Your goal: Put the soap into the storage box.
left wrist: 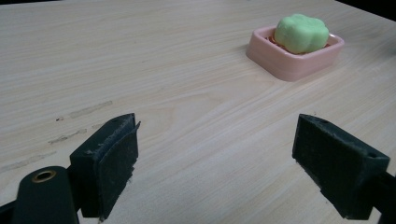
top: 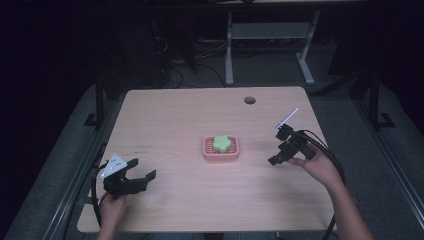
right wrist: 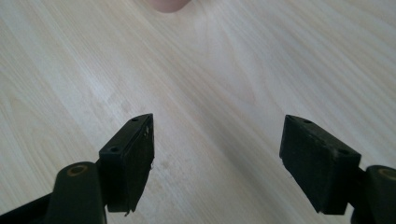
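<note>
At the lower left of the high view, the left hand-held gripper sits low over the bench, a hand gripping it from below and a grey plate on its top. Its jaws are spread wide with nothing between them; in the left gripper view they stand far apart above bare wood, a few faint dark marks on the grain to the left.

At the right of the high view, the right hand-held gripper is held by the other hand, a black cable looping off toward the right edge and a thin white rod sticking up and right from it. Its jaws are likewise parted and empty; the right gripper view shows them well apart over plain wood, with a pink edge just cut by the top of the frame.

Farther in, at the middle of the high view, a pink dish rests on the bench between the two grippers, well apart from each. A green soap, lobed like a flower, lies in it. In the left gripper view the dish and soap sit at the upper right.

A round hole marks the bench near its far edge.
</note>
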Demonstrator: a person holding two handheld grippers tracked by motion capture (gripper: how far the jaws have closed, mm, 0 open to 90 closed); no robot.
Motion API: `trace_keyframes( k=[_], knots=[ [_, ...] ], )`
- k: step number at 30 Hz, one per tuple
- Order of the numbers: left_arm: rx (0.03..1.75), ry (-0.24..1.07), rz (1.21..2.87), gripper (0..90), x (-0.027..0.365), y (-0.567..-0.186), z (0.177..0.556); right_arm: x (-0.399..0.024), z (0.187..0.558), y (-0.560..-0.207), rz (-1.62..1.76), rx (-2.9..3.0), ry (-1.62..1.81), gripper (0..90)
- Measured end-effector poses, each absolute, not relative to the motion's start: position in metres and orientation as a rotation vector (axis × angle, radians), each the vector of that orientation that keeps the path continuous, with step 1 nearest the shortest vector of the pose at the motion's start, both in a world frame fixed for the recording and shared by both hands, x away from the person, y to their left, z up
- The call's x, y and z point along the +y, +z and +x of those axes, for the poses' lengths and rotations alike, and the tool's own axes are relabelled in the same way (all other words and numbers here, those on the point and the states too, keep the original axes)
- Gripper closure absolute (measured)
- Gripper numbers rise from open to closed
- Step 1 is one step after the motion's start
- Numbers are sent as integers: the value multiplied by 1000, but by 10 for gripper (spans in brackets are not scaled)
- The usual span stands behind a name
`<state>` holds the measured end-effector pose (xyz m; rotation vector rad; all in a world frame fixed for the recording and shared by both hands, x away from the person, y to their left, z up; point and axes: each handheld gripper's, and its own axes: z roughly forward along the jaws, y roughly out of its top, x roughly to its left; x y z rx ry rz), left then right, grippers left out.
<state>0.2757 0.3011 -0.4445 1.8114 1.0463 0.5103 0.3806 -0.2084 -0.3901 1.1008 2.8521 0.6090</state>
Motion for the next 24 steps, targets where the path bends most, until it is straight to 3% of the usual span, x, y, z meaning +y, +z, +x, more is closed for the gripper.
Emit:
trace_keyframes(
  k=[24],
  knots=[
    [1045, 508, 1829, 140, 299, -446, 275, -252, 344, -419, 1204, 2786, 681, 261]
  ],
)
